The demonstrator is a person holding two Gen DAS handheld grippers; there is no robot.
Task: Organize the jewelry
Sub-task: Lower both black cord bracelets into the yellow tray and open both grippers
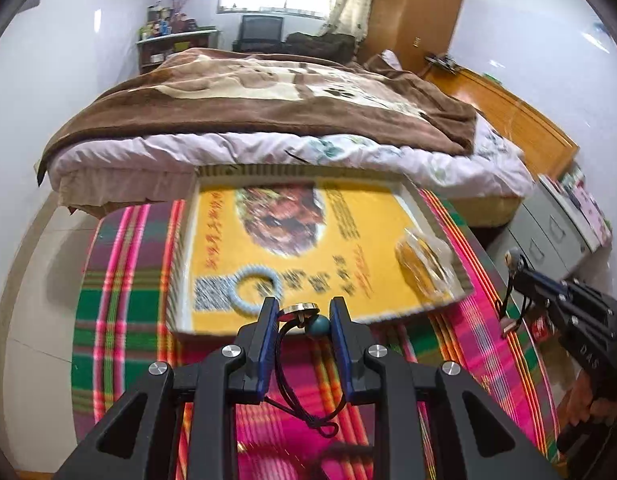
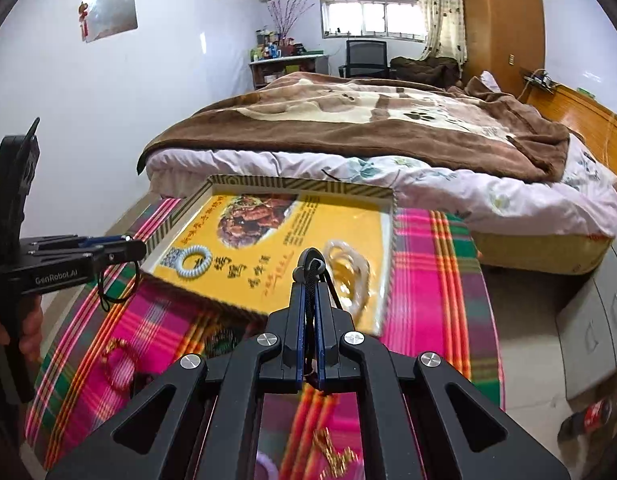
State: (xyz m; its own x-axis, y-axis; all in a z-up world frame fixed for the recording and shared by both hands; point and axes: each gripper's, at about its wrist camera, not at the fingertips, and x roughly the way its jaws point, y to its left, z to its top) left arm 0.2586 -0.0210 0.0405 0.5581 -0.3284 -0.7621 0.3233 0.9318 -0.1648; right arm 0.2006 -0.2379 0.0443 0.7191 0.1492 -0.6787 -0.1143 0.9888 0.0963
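Your tray (image 2: 222, 194) holds a pale bead bracelet (image 2: 194, 261) and clear bangles (image 2: 348, 268). Your left gripper (image 1: 299, 312) pinches a corded pendant (image 1: 298, 309); your right gripper (image 2: 308, 276) is clamped on a black cord (image 2: 314, 270). The gold pieces (image 2: 332, 454) below are blurred.

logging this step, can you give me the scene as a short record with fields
surface: plaid cloth
tray: yellow-lined tray on the cloth, near the bed
in tray: pale bead bracelet, clear bangles
left gripper: holds a ring pendant on a black cord, at the tray's near edge
right gripper: shut on a black cord, above the tray
loose on cloth: gold chain
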